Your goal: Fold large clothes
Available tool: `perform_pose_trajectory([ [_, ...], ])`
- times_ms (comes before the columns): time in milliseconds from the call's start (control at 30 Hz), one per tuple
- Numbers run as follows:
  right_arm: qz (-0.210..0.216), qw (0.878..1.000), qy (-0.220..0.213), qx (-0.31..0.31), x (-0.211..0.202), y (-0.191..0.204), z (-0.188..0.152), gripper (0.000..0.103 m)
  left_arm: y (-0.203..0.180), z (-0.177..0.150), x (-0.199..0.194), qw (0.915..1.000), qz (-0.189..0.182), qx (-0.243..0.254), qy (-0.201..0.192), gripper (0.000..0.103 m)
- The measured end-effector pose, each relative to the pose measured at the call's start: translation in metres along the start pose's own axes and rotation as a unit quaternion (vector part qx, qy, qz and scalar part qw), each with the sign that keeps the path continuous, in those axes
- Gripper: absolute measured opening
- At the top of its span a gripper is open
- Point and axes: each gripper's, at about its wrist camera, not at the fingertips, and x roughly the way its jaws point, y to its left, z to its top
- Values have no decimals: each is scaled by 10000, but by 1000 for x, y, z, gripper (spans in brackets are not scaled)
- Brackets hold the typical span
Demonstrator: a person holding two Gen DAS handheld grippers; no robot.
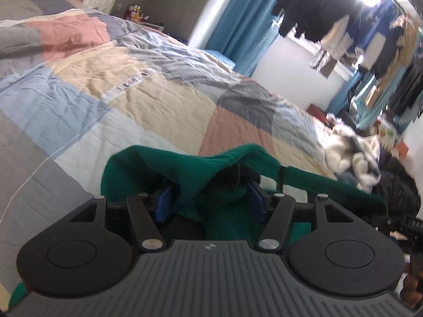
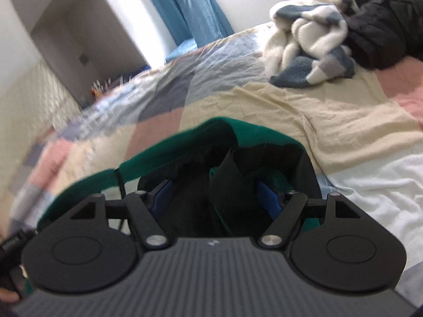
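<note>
Green garment (image 1: 185,169): soft matt knit cloth, dark lining (image 2: 238,169). Bedspread (image 1: 148,97): creased, matt woven patchwork cotton. Gripper body (image 2: 211,277): ribbed matt grey plastic, shiny metal pivot pins; fingers (image 2: 268,198) with blue pads. White-and-blue blanket (image 2: 309,45): fluffy fleece.

A bedroom: patchwork quilt (image 1: 158,84) on a bed, hanging clothes (image 1: 317,8).
</note>
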Motion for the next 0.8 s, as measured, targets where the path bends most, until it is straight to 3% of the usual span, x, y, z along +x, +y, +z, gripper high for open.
perform_pose_trajectory([
  [233, -387, 9957, 425, -732, 25, 18, -14, 73, -9, -13, 14, 9982, 306, 471, 222, 65],
  [467, -445, 9932, 530, -934, 34, 22, -24, 72, -5, -10, 12, 9990, 252, 308, 213, 66],
  [567, -459, 9927, 427, -1035, 32, 28, -28, 62, -3, -9, 12, 9993, 217, 226, 211, 66],
  [700, -551, 9899, 349, -1258, 28, 39, -29, 22, -3, -8, 12, 9995, 185, 176, 198, 66],
  [800, -546, 9919, 241, -1122, 22, 41, -25, 13, -2, -8, 12, 9997, 145, 118, 184, 66],
])
